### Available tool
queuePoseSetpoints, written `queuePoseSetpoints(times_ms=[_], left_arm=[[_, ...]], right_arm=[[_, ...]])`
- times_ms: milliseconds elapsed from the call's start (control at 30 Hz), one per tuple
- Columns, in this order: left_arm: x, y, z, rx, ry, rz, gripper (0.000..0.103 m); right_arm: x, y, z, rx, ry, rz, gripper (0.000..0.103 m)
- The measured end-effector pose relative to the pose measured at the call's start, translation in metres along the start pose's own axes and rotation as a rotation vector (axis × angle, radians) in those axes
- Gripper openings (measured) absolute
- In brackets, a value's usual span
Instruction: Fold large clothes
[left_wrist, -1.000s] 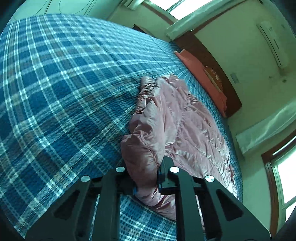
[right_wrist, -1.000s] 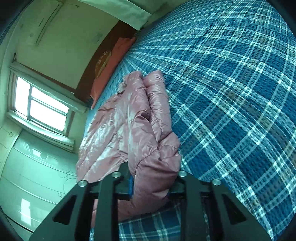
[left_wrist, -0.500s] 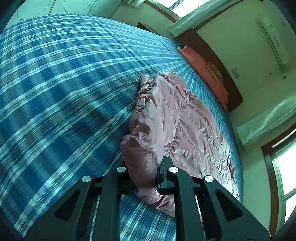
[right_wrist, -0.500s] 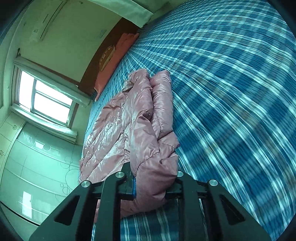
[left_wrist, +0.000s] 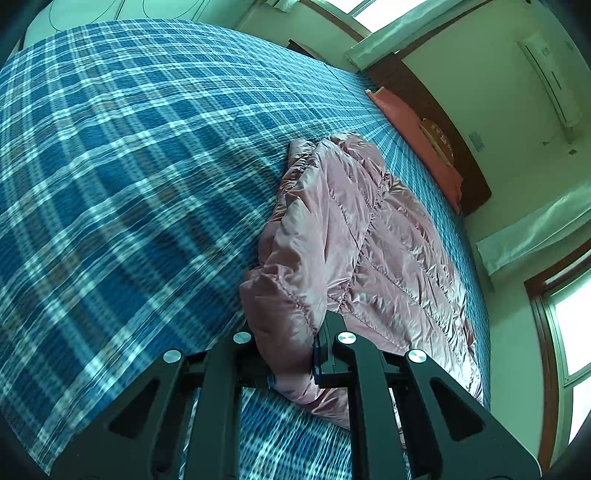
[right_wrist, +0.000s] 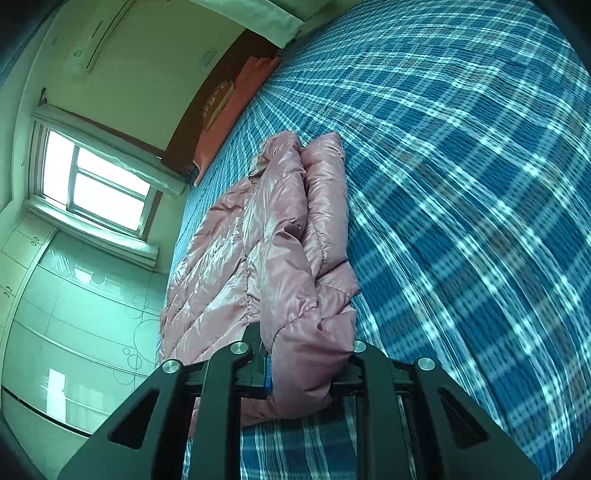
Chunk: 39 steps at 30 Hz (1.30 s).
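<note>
A shiny pink quilted jacket (left_wrist: 354, 236) lies on a bed with a blue plaid cover (left_wrist: 129, 166). My left gripper (left_wrist: 291, 350) is shut on a thick fold of the jacket at its near end. In the right wrist view the same jacket (right_wrist: 266, 243) stretches away from me, and my right gripper (right_wrist: 306, 365) is shut on another bunched fold of it. Both hold the near edge lifted slightly above the cover. The fingertips are hidden in the fabric.
An orange pillow (left_wrist: 417, 144) lies against the dark wooden headboard (left_wrist: 436, 118) at the far end of the bed. Windows (right_wrist: 99, 184) and a wardrobe (right_wrist: 74, 314) stand beside the bed. The plaid cover (right_wrist: 461, 184) spreads wide on the outer side of the jacket.
Both grippers have moved along with the jacket still held; the views shifted and the cover is motion-blurred. The jacket's far end now sits farther from the pillow side of the frame.
</note>
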<state>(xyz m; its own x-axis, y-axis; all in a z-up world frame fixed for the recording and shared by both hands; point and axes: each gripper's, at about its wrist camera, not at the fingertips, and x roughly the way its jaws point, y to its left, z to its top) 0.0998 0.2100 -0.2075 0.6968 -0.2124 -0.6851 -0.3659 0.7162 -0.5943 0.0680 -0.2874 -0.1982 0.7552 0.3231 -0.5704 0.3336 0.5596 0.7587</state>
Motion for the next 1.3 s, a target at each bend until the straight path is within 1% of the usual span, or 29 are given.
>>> queuePoseSetpoints(times_ms=[333,600,667,767,833,867,900,933,1000,1033,1133,1167,1200,1233,1300], left_arm=[[-0.019,0.013,-0.012,0.008,0.007,0.000,0.013],[-0.017,0.018,-0.017,0.024,0.013,0.005,0.014],[-0.017,0.018,-0.017,0.027,0.014,0.001,0.017],[-0.019,0.022,-0.015,0.007,0.015,-0.008,0.025],[-0.022,0.024,-0.015,0.002,0.017,-0.003,0.034],[-0.025,0.026,-0.014,0.001,0.015,0.001,0.038],[-0.027,0.028,-0.014,-0.001,0.012,0.004,0.046],[-0.031,0.031,-0.013,-0.009,0.003,0.008,0.052],[-0.036,0.038,-0.011,-0.027,-0.011,0.009,0.055],[-0.038,0.041,-0.009,-0.036,-0.012,0.004,0.056],[-0.036,0.048,-0.004,-0.031,-0.012,0.024,0.055],[-0.036,0.050,-0.002,-0.030,-0.007,0.025,0.052],[-0.033,0.052,-0.002,-0.029,0.002,0.012,0.042],[-0.031,0.052,-0.002,-0.027,0.013,-0.002,0.035],[-0.027,0.050,-0.004,-0.012,0.020,-0.009,0.028]], right_arm=[[0.004,-0.006,0.008,0.010,0.009,0.005,0.019],[0.014,-0.017,0.010,0.033,0.021,0.010,0.020],[0.016,-0.020,0.012,0.041,0.024,0.018,0.022],[0.014,-0.024,0.010,0.053,0.025,0.028,0.025],[0.014,-0.026,0.011,0.057,0.025,0.028,0.027],[0.014,-0.027,0.012,0.060,0.025,0.029,0.028],[0.014,-0.029,0.012,0.065,0.022,0.028,0.031],[0.013,-0.030,0.012,0.067,0.020,0.025,0.034],[0.011,-0.034,0.012,0.071,0.015,0.019,0.042],[0.010,-0.036,0.012,0.075,0.013,0.019,0.043],[0.011,-0.038,0.012,0.075,0.015,0.022,0.043],[0.011,-0.038,0.012,0.068,0.012,0.018,0.043],[0.011,-0.037,0.012,0.057,0.010,0.011,0.043],[0.011,-0.035,0.012,0.049,0.009,0.005,0.042],[0.014,-0.032,0.011,0.028,0.011,-0.002,0.036]])
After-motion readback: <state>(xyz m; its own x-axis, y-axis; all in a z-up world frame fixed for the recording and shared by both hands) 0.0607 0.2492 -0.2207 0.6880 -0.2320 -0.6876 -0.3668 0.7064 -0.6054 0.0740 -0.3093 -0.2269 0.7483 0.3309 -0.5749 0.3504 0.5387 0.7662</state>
